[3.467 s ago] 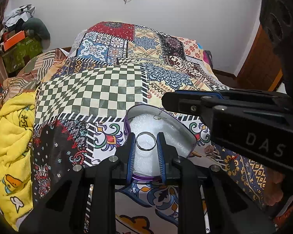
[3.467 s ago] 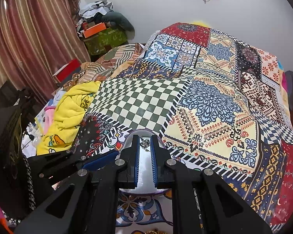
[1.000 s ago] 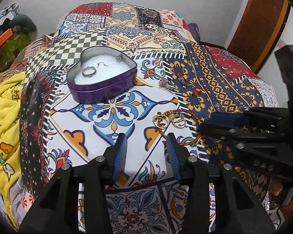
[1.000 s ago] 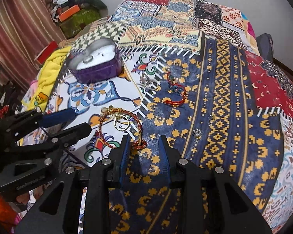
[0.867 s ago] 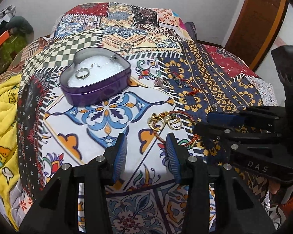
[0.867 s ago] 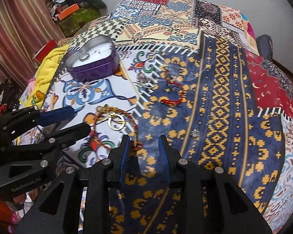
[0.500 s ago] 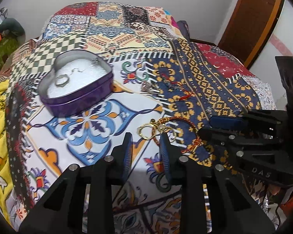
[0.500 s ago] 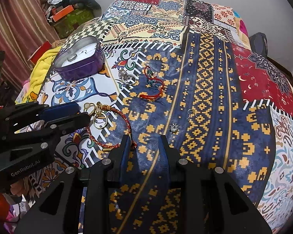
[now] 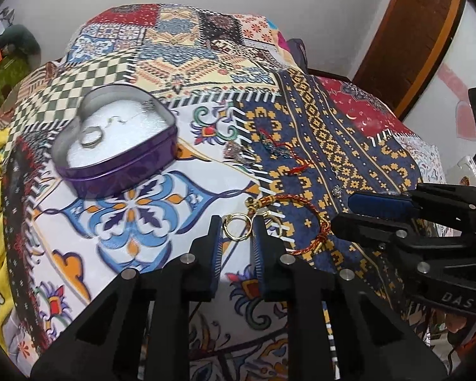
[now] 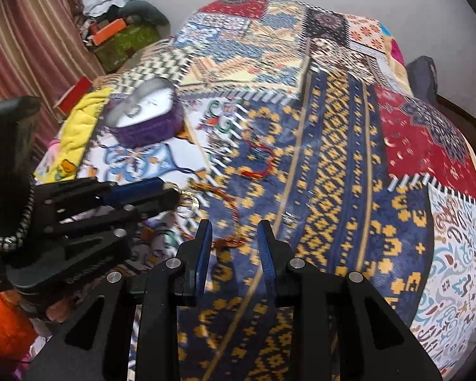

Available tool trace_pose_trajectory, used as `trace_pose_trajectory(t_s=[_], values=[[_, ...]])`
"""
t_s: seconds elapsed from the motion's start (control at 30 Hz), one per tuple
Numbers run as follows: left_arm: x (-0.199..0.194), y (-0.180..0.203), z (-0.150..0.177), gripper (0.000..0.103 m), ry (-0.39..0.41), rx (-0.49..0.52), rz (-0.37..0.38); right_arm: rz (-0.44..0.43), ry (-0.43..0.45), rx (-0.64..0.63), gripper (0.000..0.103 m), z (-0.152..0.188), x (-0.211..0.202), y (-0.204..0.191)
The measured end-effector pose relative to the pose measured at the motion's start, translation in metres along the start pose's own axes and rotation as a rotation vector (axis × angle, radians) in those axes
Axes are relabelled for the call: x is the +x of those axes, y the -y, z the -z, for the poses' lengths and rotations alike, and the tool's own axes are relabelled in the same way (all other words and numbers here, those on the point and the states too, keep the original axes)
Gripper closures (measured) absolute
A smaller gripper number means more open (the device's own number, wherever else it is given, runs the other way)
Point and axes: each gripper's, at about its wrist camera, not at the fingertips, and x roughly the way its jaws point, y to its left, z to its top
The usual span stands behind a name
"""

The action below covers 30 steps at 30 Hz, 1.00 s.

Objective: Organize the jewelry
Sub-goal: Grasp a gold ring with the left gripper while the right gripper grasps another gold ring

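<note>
Currently your left gripper (image 9: 237,226) sits low over the patchwork bedspread (image 9: 133,209) with a gold ring (image 9: 237,227) lying between its blue pads; the jaws have just been closing, and the ring nearly spans the gap, though whether the pads press on it cannot be told. A second gold ring (image 9: 274,222) lies just right of the right pad, inside the loop of a red cord bracelet (image 9: 296,219). Your right gripper (image 10: 235,241) hangs beside it, jaws apart with only blue-and-yellow cloth between them; the bracelet's end (image 10: 228,241) lies just beside its left pad. Well apart, at the far left, stands the purple heart-shaped tin (image 9: 117,139), holding a silver ring (image 9: 91,136) on white padding.
</note>
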Motion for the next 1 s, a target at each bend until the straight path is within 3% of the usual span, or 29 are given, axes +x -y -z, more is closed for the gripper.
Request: trace_pose_trajectory(t_s=[0.37,0.67,0.73,1.0], values=[[-0.032,-0.031,0.015,0.085,0.033,-0.047,-0.058,-0.026,-0.059,-0.041,0.076,-0.006,0.041,-0.022],[-0.028,-0.035,0.022,0.085,0.033,-0.068,-0.053,0.028,-0.028,-0.101,0.080,-0.006,0.044,-0.030],[-0.027,-0.034,0.021,0.085,0.032,-0.071,-0.051,0.020,-0.025,-0.096,0.086,-0.007,0.045,-0.029],[-0.032,-0.034,0.022,0.085,0.034,-0.070,-0.054,-0.010,-0.012,-0.046,0.087,-0.008,0.033,-0.026]])
